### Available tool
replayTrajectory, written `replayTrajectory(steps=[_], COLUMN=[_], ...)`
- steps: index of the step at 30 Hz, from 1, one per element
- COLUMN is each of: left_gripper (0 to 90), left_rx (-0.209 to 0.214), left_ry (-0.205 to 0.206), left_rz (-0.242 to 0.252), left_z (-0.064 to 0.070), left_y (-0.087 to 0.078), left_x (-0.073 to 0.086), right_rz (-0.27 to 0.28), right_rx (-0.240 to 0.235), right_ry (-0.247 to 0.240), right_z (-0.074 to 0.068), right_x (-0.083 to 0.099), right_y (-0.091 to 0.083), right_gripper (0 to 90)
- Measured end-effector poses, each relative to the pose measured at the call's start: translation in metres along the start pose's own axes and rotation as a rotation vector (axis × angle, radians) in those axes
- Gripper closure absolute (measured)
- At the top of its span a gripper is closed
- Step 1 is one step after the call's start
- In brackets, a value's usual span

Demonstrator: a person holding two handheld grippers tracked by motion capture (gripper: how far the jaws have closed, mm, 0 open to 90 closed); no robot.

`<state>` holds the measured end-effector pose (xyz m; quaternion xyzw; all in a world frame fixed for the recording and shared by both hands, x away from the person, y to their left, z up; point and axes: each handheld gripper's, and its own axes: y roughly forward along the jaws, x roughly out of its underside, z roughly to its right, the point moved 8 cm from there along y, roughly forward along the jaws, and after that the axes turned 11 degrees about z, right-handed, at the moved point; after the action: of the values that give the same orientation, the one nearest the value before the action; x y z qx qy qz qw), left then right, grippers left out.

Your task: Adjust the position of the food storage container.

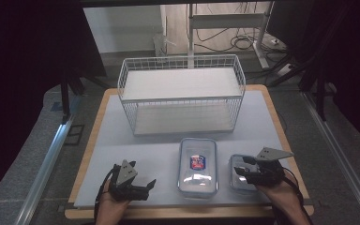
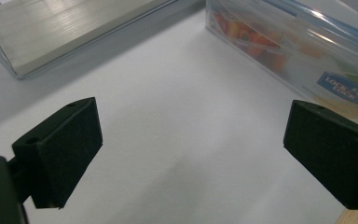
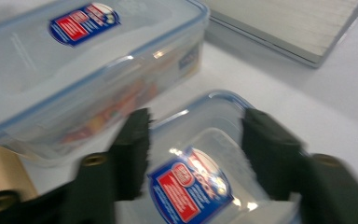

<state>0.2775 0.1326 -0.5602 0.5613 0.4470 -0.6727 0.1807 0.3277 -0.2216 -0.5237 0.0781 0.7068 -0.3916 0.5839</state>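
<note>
Right tongs (image 1: 249, 172) low over the small clear container (image 1: 239, 176) at the near right of the worktop (image 1: 122, 140), hand behind them coming in from the bottom edge, wrist angled toward the middle. In the right gripper view, jaws parted and standing on either side of the small clear container (image 3: 200, 163), its lid with a red and blue label between them; whether the pads (image 3: 133, 154) press its walls cannot be told through the blur.

Left tongs (image 1: 143, 187) near the front left of the worktop, pointing right toward the large clear container (image 1: 197, 165), well apart from it. Left hand (image 1: 110, 204) low at the front edge, gripping from behind, grey plate on top tilted. In the left gripper view, jaws spread wide over bare white surface, nothing between them; large clear container (image 2: 298, 51) ahead and to the right, coloured contents showing through its wall.

Large clear container just left of the small one, a narrow gap between. White wire basket (image 1: 183, 96) farther back in the middle of the worktop.
</note>
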Motion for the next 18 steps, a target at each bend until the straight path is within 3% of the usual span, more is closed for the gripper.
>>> replayTrajectory(steps=[5, 7, 9, 10, 11, 14, 18], left_gripper=[4.4, 4.5, 4.5, 4.5, 4.5, 4.5, 4.5], left_rx=[0.006, 0.011, 0.015, 0.018, 0.018, 0.024, 0.028], left_ry=[0.002, 0.001, 0.003, 0.007, 0.007, 0.014, 0.016], left_rz=[-0.003, -0.003, -0.002, -0.006, -0.006, -0.01, -0.013], left_z=[0.001, 0.002, 0.003, 0.004, 0.004, 0.006, 0.007], left_y=[0.0, 0.001, 0.001, 0.002, 0.002, 0.002, 0.003], left_x=[0.0, 0.0, 0.0, 0.0, 0.0, 0.001, 0.001], right_rz=[-0.01, -0.038, -0.05, -0.088, -0.088, -0.153, -0.146], right_rx=[-0.058, -0.102, -0.113, -0.122, -0.122, -0.099, -0.089], right_ry=[-0.046, -0.094, -0.11, -0.16, -0.16, -0.216, -0.2], right_z=[-0.014, -0.027, -0.032, -0.04, -0.04, -0.043, -0.039], right_x=[-0.007, -0.008, -0.007, -0.004, -0.004, 0.005, 0.004], right_y=[0.007, 0.016, 0.02, 0.027, 0.027, 0.033, 0.03], right_gripper=[82.2, 89.1, 89.3, 89.4, 89.4, 89.6, 89.7])
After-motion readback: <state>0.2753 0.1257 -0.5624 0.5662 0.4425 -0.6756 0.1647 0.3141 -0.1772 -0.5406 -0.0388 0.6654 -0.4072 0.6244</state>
